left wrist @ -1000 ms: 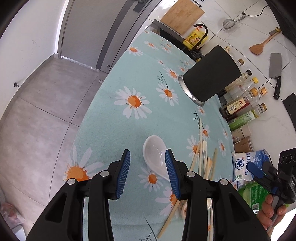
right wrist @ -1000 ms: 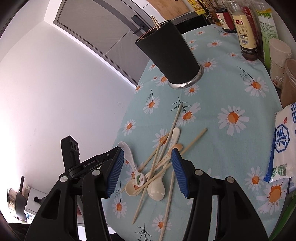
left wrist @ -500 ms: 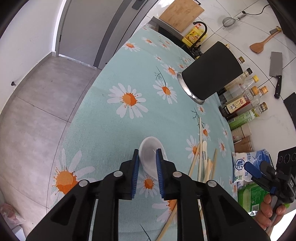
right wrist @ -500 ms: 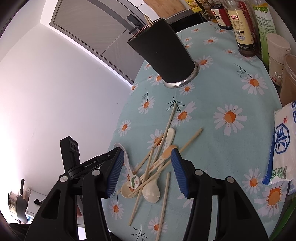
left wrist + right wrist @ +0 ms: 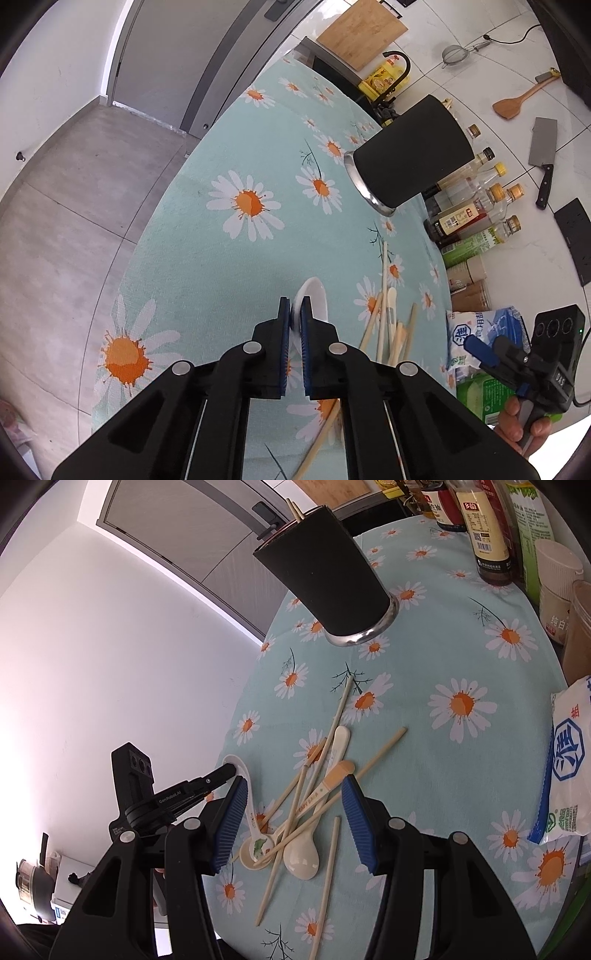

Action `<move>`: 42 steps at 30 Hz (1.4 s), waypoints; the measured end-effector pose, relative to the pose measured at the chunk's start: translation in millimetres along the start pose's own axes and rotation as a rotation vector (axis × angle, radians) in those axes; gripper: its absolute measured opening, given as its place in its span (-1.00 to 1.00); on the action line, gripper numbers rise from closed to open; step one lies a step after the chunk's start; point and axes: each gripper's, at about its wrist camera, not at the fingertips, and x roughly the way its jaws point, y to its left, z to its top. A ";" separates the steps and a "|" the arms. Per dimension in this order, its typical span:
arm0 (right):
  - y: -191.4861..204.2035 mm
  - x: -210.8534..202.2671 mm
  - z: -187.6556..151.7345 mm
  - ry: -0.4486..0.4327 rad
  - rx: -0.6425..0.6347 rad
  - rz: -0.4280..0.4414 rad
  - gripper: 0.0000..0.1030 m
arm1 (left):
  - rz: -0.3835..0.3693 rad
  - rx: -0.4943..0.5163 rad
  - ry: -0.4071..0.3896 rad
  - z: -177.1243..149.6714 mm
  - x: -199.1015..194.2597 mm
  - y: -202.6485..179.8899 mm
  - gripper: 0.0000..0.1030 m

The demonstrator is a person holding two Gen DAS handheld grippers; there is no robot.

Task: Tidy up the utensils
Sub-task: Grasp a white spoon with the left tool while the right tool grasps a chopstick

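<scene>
1. Since the left tool (image 5: 295,317) is already pinched tight on the bowl rim of the white spoon (image 5: 314,299), I'd say we're at the "grab one utensil" step of the tidy-up. The pads are nearly together with just that thin rim between them, and the spoon sits near the left edge of the table (image 5: 207,229), a bit apart from the main pile.

2. Right tool (image 5: 293,812) is holding nothing. Its jaws sit about half open, hovering over the heap of chopsticks (image 5: 303,801) and the cream spoon (image 5: 301,856) in the near middle of the table.

3. Next move, my guess: lift the white spoon clear and carry it to the black holder (image 5: 410,155), which stands toward the far end of the table and already has a couple of chopsticks poking out of the top. The handle of the white spoon runs back toward the pile, so it may want a straight-up lift first so it doesn't drag the sticks along.

4. A grip on a glossy rim looks slippy to me, so a slow tilt over the holder's mouth seems wise.

5. Pose-wise, both tools point down at the table at a moderate slant. In the left camera you can see fingers (image 5: 517,424) wrapped around the right tool's handle, over by the right edge next to the salt bag (image 5: 476,328).
</scene>
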 end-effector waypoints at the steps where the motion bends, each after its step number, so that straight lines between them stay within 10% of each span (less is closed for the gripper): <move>1: 0.0 0.2 -0.6 0.003 0.000 0.001 0.04 | -0.005 -0.001 -0.001 0.2 -0.6 -0.9 -0.91; 15: -10.5 13.6 -26.4 0.136 0.062 -0.050 0.04 | -0.006 0.025 -0.038 10.2 -18.7 -11.5 -0.91; 42: 36.6 100.3 -55.3 0.568 -0.015 -0.601 -0.73 | -0.123 0.150 -0.028 20.6 -61.3 -4.9 -0.91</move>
